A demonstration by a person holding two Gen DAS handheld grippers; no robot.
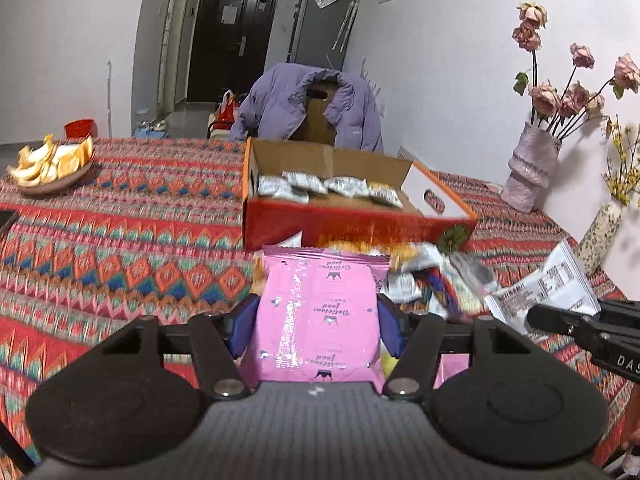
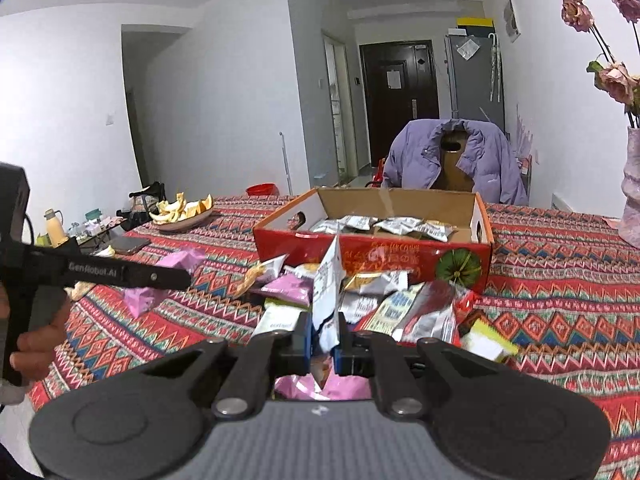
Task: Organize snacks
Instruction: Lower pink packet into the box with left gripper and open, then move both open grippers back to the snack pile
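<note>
step: carry packets to box | left tongs (image 1: 318, 320): clamped on pink packet (image 1: 318, 312) | right tongs (image 2: 323, 342): pinched tight on white packet (image 2: 328, 292) | box (image 2: 372, 252): mid-worktop, behind loose pile | advice: clear the near wall, release low beside the silver packets (image 1: 328, 188)

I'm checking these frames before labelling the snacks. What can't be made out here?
- Left wrist view: loose packets beyond the pink packet are motion-blurred; brands unreadable.
- Left wrist view: the box front wall hides the lower part of the silver packets.
- Right wrist view: the white packet is edge-on in the right gripper; its face is unseen.
- Right wrist view: the vase is cut by the frame edge.
</note>
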